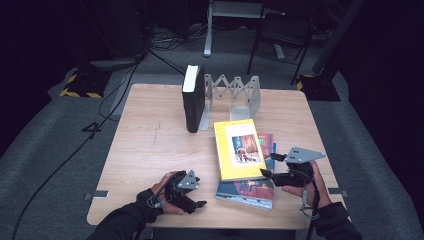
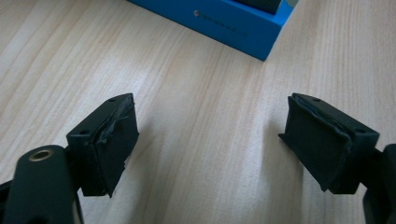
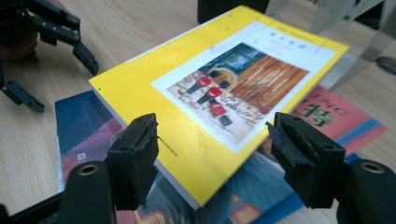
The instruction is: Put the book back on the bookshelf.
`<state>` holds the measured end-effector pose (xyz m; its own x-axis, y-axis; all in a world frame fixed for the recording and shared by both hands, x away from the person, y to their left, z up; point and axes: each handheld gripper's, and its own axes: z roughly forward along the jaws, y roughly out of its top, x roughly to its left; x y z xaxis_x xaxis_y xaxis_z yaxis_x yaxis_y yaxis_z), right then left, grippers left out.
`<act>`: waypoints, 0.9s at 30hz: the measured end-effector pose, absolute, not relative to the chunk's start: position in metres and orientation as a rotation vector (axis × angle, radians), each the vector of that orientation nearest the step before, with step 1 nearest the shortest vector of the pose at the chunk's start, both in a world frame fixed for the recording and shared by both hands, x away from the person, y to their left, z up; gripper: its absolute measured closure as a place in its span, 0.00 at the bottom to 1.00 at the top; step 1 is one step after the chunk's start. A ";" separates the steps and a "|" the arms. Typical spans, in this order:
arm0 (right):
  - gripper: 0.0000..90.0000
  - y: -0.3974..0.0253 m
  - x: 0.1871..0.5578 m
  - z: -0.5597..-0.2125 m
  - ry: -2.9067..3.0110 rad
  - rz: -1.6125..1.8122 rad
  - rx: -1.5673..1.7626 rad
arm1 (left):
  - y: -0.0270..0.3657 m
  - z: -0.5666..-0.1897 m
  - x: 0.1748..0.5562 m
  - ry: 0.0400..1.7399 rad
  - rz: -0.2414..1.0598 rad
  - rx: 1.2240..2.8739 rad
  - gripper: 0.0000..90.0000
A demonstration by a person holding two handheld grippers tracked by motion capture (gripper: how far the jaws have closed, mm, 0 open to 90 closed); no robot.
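The yellow book (image 3: 219, 88) is lying straight ahead of the right tongs (image 3: 212, 156), its near corner poking between the spread jaws — released, gripping nothing yet. Its long axis is running away from them toward the black book (image 1: 193, 97) standing at the metal rack (image 1: 235, 92). Glossy and stiff-covered, it is resting on a blue book (image 3: 88, 135). The left tongs (image 2: 210, 140) are hanging released over bare tabletop (image 2: 201, 84), farther off.
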<state>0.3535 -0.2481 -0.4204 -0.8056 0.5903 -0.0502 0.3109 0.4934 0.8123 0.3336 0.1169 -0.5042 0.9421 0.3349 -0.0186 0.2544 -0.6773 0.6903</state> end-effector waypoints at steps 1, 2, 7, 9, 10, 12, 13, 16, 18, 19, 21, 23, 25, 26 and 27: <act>0.34 -0.243 0.356 -0.424 2.440 1.204 0.765 | 0.117 -0.504 0.336 0.425 0.150 2.347 0.19; 0.34 -0.240 0.358 -0.427 2.450 1.188 0.775 | 0.118 -0.504 0.339 0.437 0.156 2.349 0.17; 0.30 -0.235 0.367 -0.437 2.490 1.147 0.819 | 0.120 -0.504 0.354 0.502 0.175 2.343 0.17; 0.25 -0.234 0.371 -0.442 2.510 1.124 0.842 | 0.121 -0.501 0.366 0.535 0.189 2.363 0.17; 0.23 -0.234 0.374 -0.444 2.513 1.149 0.865 | 0.121 -0.500 0.372 0.565 0.196 2.359 0.18; 0.19 -0.235 0.380 -0.446 2.527 1.166 0.877 | 0.121 -0.500 0.383 0.602 0.202 2.353 0.20; 0.17 -0.235 0.382 -0.447 2.534 1.172 0.891 | 0.120 -0.499 0.391 0.614 0.215 2.341 0.21; 0.15 -0.237 0.387 -0.449 2.547 1.189 0.905 | 0.114 -0.498 0.407 0.614 0.219 2.344 0.21; 0.14 -0.237 0.393 -0.451 2.563 1.209 0.909 | 0.108 -0.497 0.417 0.607 0.233 2.348 0.23; 0.13 -0.237 0.395 -0.452 2.559 1.220 0.909 | 0.106 -0.496 0.423 0.609 0.248 2.343 0.25; 0.10 -0.236 0.399 -0.455 2.554 1.246 0.926 | 0.100 -0.495 0.432 0.598 0.283 2.349 0.28; 0.10 -0.236 0.401 -0.456 2.557 1.254 0.934 | 0.094 -0.496 0.441 0.621 0.268 2.340 0.27; 0.11 -0.236 0.400 -0.455 2.551 1.250 0.929 | 0.088 -0.496 0.447 0.619 0.288 2.341 0.27; 0.12 -0.236 0.399 -0.455 2.547 1.253 0.934 | 0.085 -0.495 0.452 0.622 0.299 2.337 0.27; 0.13 -0.236 0.398 -0.455 2.545 1.252 0.935 | 0.084 -0.495 0.454 0.632 0.313 2.323 0.27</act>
